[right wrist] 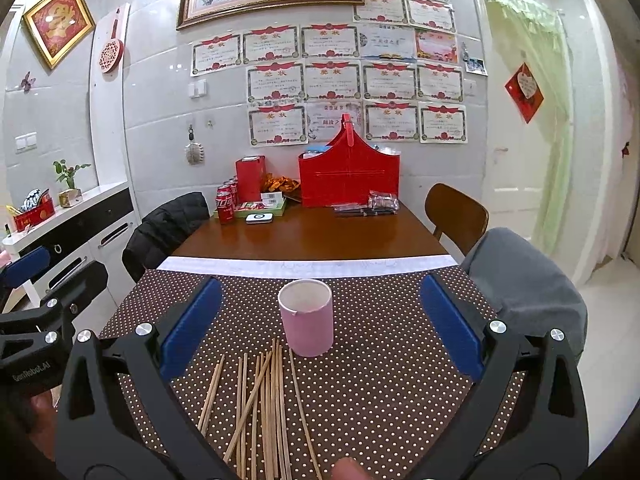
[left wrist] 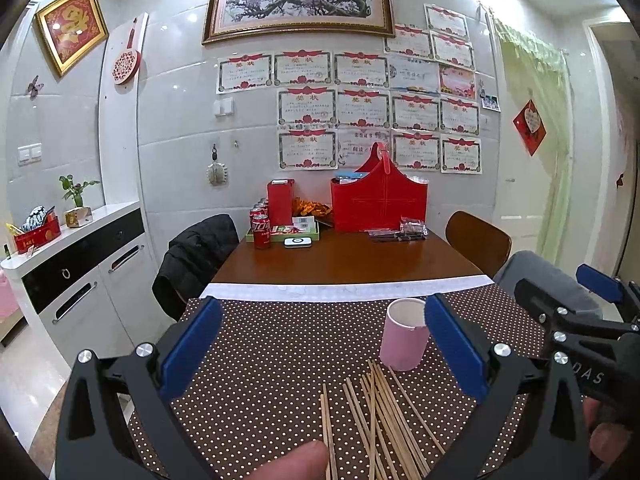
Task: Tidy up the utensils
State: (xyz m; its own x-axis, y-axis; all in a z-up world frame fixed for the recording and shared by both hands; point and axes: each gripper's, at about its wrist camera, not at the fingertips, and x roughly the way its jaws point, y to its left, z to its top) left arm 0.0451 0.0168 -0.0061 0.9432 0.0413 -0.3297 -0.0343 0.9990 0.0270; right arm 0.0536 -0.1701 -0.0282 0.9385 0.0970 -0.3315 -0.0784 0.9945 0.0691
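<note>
I see a pink cup [right wrist: 306, 322] standing up straight on the dotted cloth [right wrist: 380, 380], with its open top facing up. I think it stands that way so sticks can drop in. The wooden chopsticks [right wrist: 264, 404] lie flat in a loose, messy bunch just in front of the cup, some crossing each other. None are in the cup, as far as I can see, so I think the tidying has not started.

My right gripper [right wrist: 318, 324] is held above the cloth with its blue pads spread wide. It holds nothing and touches nothing. The cup shows between its pads. My left gripper [left wrist: 324, 348] is wide open too, and empty. Seen from it, the cup sits toward its right pad. I think both hang over the chopsticks so I can pick some up.
</note>
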